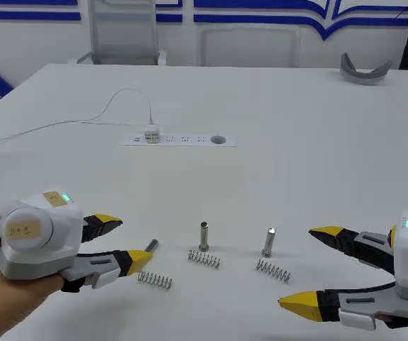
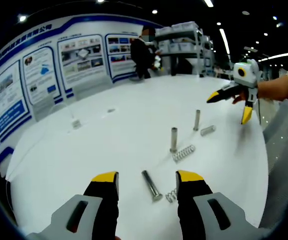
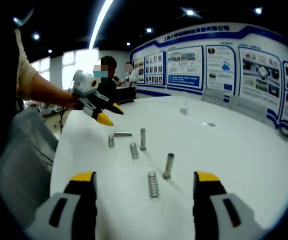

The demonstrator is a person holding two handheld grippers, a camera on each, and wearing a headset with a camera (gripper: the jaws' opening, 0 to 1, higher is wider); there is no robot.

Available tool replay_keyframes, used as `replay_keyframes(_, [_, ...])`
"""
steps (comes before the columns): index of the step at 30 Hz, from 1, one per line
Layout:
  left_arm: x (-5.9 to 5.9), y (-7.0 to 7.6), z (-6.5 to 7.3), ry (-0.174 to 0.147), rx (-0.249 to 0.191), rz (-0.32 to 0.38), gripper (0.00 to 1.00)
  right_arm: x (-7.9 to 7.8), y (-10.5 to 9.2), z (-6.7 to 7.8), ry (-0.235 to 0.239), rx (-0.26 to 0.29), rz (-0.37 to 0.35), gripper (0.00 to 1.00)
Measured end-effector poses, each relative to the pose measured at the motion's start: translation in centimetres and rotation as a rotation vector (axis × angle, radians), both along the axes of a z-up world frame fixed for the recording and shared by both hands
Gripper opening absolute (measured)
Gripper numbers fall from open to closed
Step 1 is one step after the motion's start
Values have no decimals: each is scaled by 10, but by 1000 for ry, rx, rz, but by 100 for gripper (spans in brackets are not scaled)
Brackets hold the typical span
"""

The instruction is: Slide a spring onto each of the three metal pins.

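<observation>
White table (image 1: 296,106) takes up most of the room ahead. Left gripper (image 1: 134,240) hovers low at the near left, jaws wide apart, nothing in them. Right gripper (image 1: 297,266) hovers at the near right, jaws spread wider, also empty. Power strip (image 1: 179,140) sits mid-table, with a white cable (image 1: 83,121) running off left. Three pins are in a row between the grippers. Left pin (image 1: 150,246) lies on its side just ahead of the left gripper's tips. Middle pin (image 1: 204,235) and right pin (image 1: 268,241) stand upright. One spring lies flat on the near side of each pin, none threaded on: left spring (image 1: 154,280), middle spring (image 1: 204,258), right spring (image 1: 273,270).
</observation>
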State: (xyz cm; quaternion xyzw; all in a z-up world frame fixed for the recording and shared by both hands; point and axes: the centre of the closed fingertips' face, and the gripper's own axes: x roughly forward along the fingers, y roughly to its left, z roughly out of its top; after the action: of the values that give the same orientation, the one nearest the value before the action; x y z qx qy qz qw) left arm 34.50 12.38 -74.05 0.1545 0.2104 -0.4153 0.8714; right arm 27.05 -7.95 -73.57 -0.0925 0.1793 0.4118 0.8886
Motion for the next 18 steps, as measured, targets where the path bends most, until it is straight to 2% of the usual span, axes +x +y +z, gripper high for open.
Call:
replay_keyframes(9, [10, -5, -9, 35, 50, 11, 40, -1, 1, -1, 3, 2, -4, 80])
replay_keyframes(13, [14, -6, -13, 53, 56, 20, 36, 0, 1, -3, 6, 3, -8, 80])
replay_keyframes(18, [14, -8, -20, 77, 74, 19, 32, 0, 1, -2, 5, 4, -8, 80])
